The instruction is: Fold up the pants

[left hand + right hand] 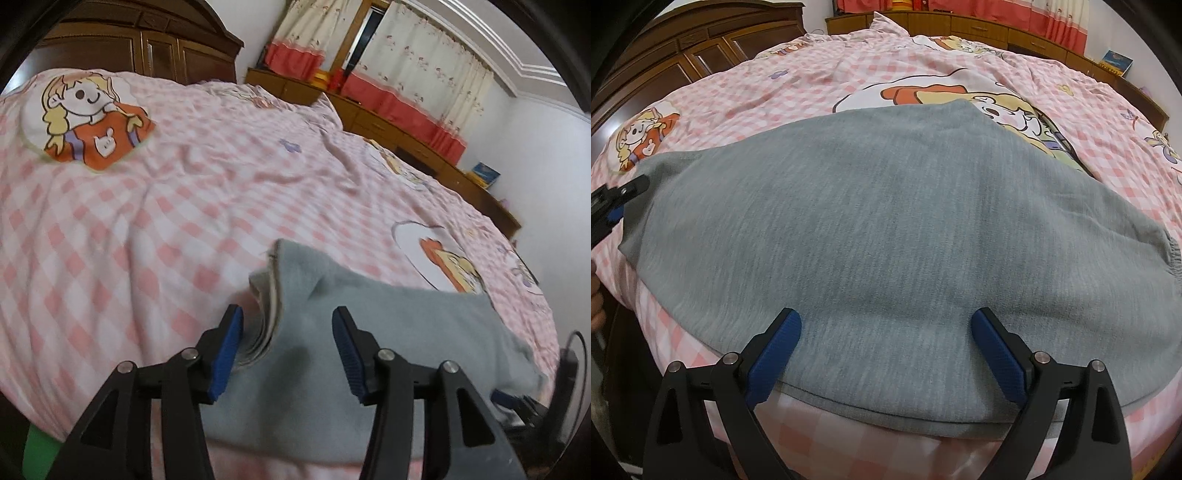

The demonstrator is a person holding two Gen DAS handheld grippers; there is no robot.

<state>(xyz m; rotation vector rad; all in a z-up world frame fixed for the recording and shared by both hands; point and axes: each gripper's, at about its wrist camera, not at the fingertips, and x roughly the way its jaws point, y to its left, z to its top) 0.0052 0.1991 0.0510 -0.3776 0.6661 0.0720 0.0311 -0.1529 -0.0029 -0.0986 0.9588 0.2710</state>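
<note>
My left gripper [287, 341] hangs with its jaws spread wide, the blue pads on either side of one end of the grey pants [354, 332], where the folded layers show a pale inner lining at the edge; the pads look clear of the cloth. My right gripper [886, 347] is likewise released, jaws apart above the near hem of the pants [886, 229], gripping nothing. The pants lie flat across the near part of the bed [849, 74], on the pink checked cover, reaching from the left end to the gathered elastic waistband [1172, 254] at the right (it puckers right at the edge of my view). From the right wrist I can see my left gripper [617, 203] at the pants' far left end. A cartoon girl print [92, 122] sits well beyond the pants, a dark wooden wardrobe [155, 51] and red-hemmed curtains [406, 74] behind the bed
</note>
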